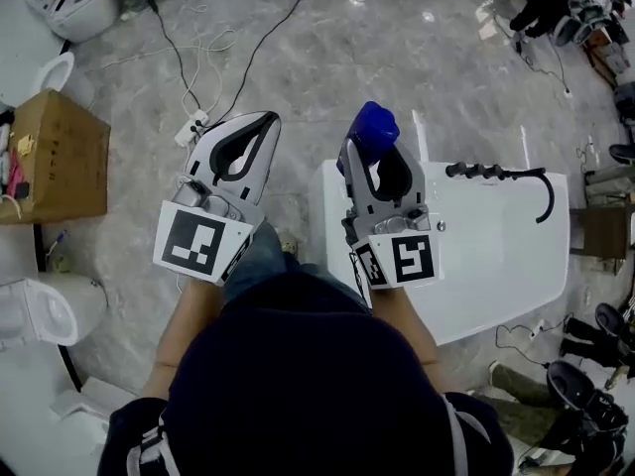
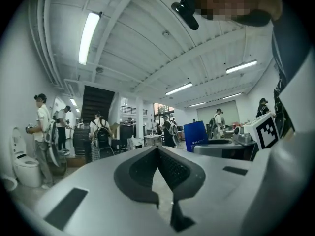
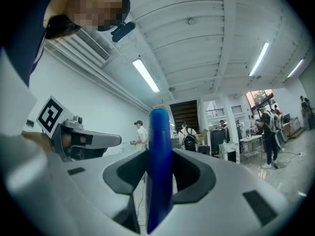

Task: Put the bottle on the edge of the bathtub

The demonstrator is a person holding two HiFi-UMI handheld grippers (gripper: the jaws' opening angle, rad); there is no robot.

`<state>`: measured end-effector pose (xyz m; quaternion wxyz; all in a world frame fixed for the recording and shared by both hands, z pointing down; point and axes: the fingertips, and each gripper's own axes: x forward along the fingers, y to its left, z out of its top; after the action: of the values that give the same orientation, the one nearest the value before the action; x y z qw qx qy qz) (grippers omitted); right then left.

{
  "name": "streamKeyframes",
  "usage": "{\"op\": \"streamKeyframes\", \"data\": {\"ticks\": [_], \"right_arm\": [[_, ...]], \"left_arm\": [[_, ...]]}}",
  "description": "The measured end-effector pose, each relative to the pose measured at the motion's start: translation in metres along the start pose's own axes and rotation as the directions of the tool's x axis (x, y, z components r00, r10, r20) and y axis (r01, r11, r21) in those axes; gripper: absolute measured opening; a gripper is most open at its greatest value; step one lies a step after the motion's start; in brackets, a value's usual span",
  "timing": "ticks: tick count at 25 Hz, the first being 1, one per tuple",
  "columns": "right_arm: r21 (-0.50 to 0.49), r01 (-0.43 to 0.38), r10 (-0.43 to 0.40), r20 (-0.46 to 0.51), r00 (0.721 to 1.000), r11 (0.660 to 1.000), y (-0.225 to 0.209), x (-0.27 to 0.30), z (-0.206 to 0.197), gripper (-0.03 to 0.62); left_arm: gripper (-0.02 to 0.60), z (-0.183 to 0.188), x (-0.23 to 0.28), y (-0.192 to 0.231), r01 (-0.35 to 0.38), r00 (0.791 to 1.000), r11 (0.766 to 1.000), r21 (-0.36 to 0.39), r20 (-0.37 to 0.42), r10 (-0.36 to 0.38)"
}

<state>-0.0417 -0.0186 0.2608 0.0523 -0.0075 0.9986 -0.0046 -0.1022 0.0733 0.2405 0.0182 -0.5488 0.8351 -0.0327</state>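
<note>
- Head view looks down on a grey marble floor that fills most of the scene, with cables trailing over it.
- A white bathtub stands at my right, with a black hose fitting lying along its far rim.
- A brown cardboard box sits at the far left, well apart from the tub.
- My right gripper is held out over the tub's left end. In the right gripper view its jaws are clamped on the blue bottle, which stands upright between the pads.
- My left gripper hangs over bare floor to the left of the tub. Its jaw tips meet, with nothing between them, as the left gripper view shows.
- The bottle sticks out past the right jaws. It shows against the floor just beyond the tub's rim and is not resting on the tub.
- A white power strip lies on the floor ahead of my left gripper.
</note>
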Motion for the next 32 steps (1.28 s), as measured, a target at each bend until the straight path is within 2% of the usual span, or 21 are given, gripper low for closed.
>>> {"op": "streamKeyframes", "data": {"ticks": [3,5,7,10,13,17,22,24,28,32], "right_arm": [[-0.003,0.119,-0.119,-0.018,0.993,0.993,-0.027,-0.005,-0.012,0.169],[-0.008,0.200,-0.200,-0.036,0.979,0.980,-0.049,-0.009,-0.018,0.169],[-0.012,0.270,-0.270,-0.056,0.961,0.963,-0.072,-0.010,-0.024,0.169],[-0.018,0.368,-0.368,-0.080,0.926,0.930,-0.103,-0.005,-0.036,0.169],[-0.024,0.469,-0.469,-0.102,0.877,0.883,-0.124,0.003,-0.049,0.169],[-0.035,0.613,-0.611,-0.144,0.778,0.789,-0.137,0.012,-0.067,0.169],[-0.046,0.739,-0.730,-0.202,0.653,0.673,-0.151,0.012,-0.094,0.169],[-0.050,0.776,-0.764,-0.223,0.605,0.629,-0.155,0.009,-0.103,0.169],[-0.059,0.831,-0.810,-0.270,0.521,0.553,-0.157,0.000,-0.126,0.170],[-0.036,0.865,-0.824,-0.329,0.462,0.500,-0.159,-0.008,-0.160,0.169]], "left_arm": [[0.021,-0.012,0.038,-0.013,0.137,0.990,0.991,-0.011,-0.015,-0.137],[0.021,-0.017,0.070,-0.026,0.236,0.971,0.972,-0.019,-0.032,-0.236],[0.021,-0.019,0.102,-0.038,0.327,0.943,0.945,-0.020,-0.052,-0.328],[0.021,-0.016,0.147,-0.052,0.456,0.888,0.890,-0.019,-0.051,-0.456],[0.021,-0.017,0.181,-0.054,0.572,0.819,0.820,-0.017,-0.052,-0.572],[0.021,-0.027,0.213,-0.053,0.721,0.690,0.693,-0.026,-0.063,-0.721],[0.021,-0.056,0.240,-0.057,0.829,0.546,0.555,-0.066,-0.118,-0.830],[0.021,-0.069,0.246,-0.059,0.857,0.494,0.509,-0.082,-0.150,-0.857],[0.021,-0.096,0.254,-0.067,0.903,0.395,0.415,-0.114,-0.165,-0.904],[0.021,-0.134,0.259,-0.077,0.922,0.325,0.360,-0.141,-0.225,-0.919]]}}
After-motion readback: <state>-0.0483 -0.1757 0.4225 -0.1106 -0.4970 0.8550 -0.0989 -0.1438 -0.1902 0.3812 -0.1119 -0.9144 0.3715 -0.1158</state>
